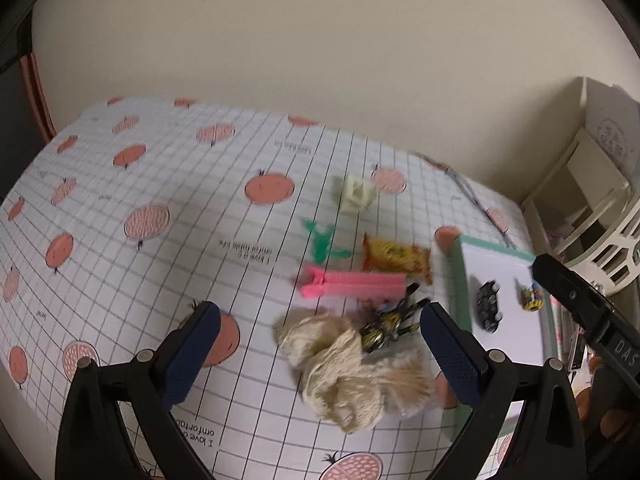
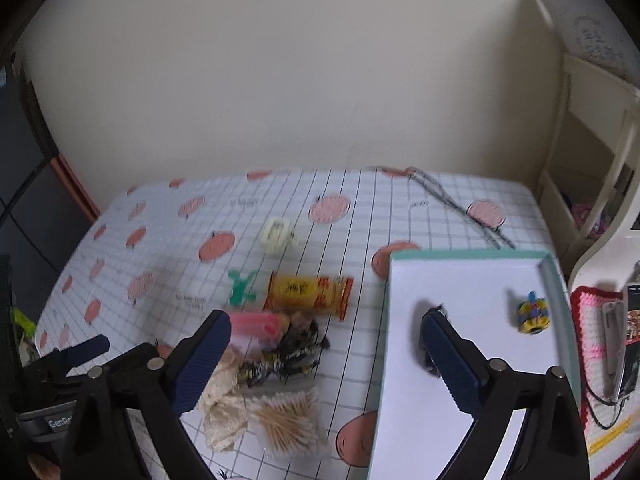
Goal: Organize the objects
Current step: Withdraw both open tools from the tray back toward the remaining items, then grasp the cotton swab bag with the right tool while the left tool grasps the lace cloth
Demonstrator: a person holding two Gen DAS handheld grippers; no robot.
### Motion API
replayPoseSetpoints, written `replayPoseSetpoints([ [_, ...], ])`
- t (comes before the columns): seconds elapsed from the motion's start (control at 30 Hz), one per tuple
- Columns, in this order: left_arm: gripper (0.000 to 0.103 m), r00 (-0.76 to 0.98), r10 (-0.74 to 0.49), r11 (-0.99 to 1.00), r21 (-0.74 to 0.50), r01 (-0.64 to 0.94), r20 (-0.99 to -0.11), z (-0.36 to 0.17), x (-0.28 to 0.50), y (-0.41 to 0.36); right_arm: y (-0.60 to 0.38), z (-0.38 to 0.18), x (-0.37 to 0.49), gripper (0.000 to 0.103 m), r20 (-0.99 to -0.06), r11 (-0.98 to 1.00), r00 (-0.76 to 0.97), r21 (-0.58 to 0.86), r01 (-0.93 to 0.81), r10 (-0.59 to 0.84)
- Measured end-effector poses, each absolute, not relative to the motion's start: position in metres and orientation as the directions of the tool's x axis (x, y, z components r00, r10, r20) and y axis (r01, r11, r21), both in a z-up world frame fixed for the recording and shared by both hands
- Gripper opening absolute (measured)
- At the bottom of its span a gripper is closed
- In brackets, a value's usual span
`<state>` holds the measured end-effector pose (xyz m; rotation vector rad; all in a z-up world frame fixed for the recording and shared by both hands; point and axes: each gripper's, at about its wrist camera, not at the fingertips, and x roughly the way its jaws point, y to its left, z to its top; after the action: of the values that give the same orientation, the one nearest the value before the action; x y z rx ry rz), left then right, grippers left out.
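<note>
I found both claws spread wide with nothing between the pads. The left gripper (image 1: 320, 356) hung over the cluttered middle of the table (image 1: 120, 272); the right gripper (image 2: 326, 364) hung over the border between that clutter and the tray (image 2: 472, 256), its right-hand finger over the tray floor.

The tray, white inside with a teal rim, lay at the right side of the table. Two items lay inside it, apart from each other: a small black toy car (image 1: 489, 306), partly hidden by the right claw's finger in the right wrist view, and a small yellow and blue toy (image 2: 533, 313) nearer the tray's far right wall.

The remaining items lay loose on the checked cloth, left of the tray. Nearest me were a beige fabric scrunchie (image 1: 336, 368) and a pack of cotton swabs (image 2: 288, 416), touching each other. Just beyond, dark foil-wrapped sweets (image 2: 288, 354) lay bunched, next to a pink clip (image 1: 352, 285). Further back lay a yellow and orange snack packet (image 2: 310, 294), a green figure (image 2: 241, 287), and a cream hair claw (image 2: 277, 235) well apart from the rest. Blur prevented finer detail.
</note>
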<state>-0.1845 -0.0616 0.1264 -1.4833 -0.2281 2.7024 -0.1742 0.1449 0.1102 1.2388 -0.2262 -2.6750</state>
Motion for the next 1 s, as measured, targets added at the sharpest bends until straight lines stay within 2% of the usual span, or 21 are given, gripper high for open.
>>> replayPoseSetpoints([
  [0.3, 0.100, -0.421, 0.104, -0.987, -0.145, 0.067, -0.901, 0.084, -0.192, -0.064, 0.130, 0.066, -0.180, 0.095, -0.825, -0.969, -0.509, 0.218, 0.118, -0.247],
  [0.57, 0.098, -0.367, 0.104, -0.982, -0.154, 0.111, -0.925, 0.060, -0.197, -0.069, 0.111, 0.044, -0.177, 0.092, -0.874, -0.966, -0.422, 0.171, 0.195, -0.240],
  [0.8, 0.086, -0.326, 0.109, -0.980, -0.156, 0.123, -0.939, 0.043, -0.199, -0.068, 0.103, 0.021, -0.176, 0.090, -0.913, -0.959, -0.329, 0.173, 0.226, -0.242],
  [1.0, 0.085, -0.310, 0.123, -0.978, -0.168, 0.122, -0.943, 0.037, -0.200, -0.066, 0.093, 0.006, -0.174, 0.090, -0.934, -0.953, -0.278, 0.152, 0.262, -0.226],
])
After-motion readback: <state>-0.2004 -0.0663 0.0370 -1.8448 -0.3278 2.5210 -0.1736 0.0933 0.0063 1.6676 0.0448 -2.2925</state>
